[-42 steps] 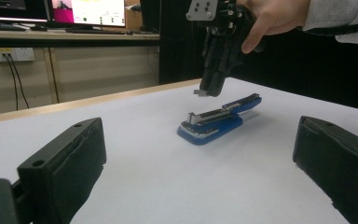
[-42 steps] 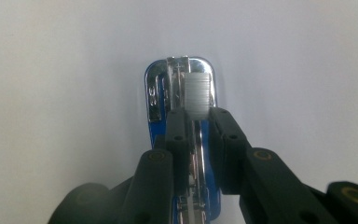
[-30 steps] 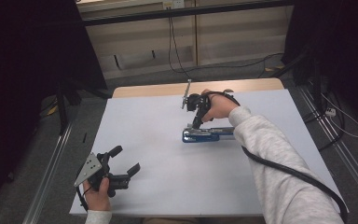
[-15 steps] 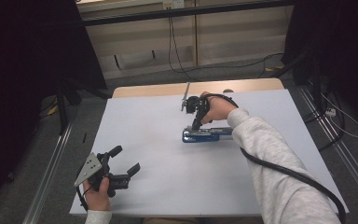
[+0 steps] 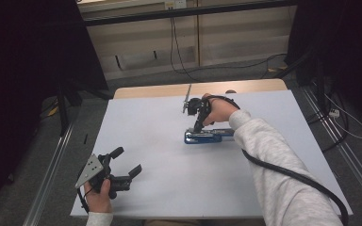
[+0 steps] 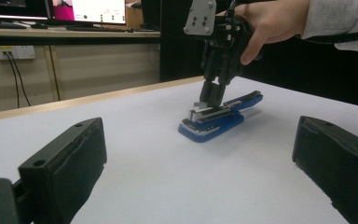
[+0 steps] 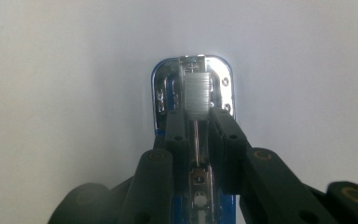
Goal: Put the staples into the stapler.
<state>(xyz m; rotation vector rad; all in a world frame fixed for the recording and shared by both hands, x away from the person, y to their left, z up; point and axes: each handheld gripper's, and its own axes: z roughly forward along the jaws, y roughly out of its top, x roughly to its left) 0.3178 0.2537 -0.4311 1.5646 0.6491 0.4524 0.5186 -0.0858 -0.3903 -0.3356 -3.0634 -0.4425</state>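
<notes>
White rectangular table top (image 5: pixel 169 188) with a bare wooden strip along its far edge, grey floor around it, beige panelled wall behind with black cables hanging down.

Person's right arm in a light grey knit sleeve (image 5: pixel 283 179) reaches in from bottom right to table centre-far. A thick black cable loops off that gripper along the sleeve.

Right gripper (image 5: pixel 197 127), black two-jaw, points down at the front end of the stapler. Jaws drawn close, clenched on a strip of silver staples (image 7: pixel 196 95); the strip sticks out past the jaw tips and sits over the open metal channel. Same in the left gripper view: right gripper (image 6: pixel 210 97) comes down from above, grey plate on top, bare hand behind it, tips at the staple strip (image 6: pixel 200 105) just over the stapler's front end.

Left gripper (image 5: pixel 128 162), black two-jaw with a grey three-cornered plate, held in the left hand (image 5: pixel 96 197) at the near-left table edge, well apart from the stapler. Jaws spread wide, released, holding nothing; its own view shows both black jaws far apart with bare table between.

Blue plastic stapler with chrome magazine (image 5: pixel 207 136) lies flat on the table, centre, slightly toward the far side, long axis left-right in the high view. From the right gripper view the stapler (image 7: pixel 165 93) runs away from the camera, rounded blue base and shiny metal nose at top.
</notes>
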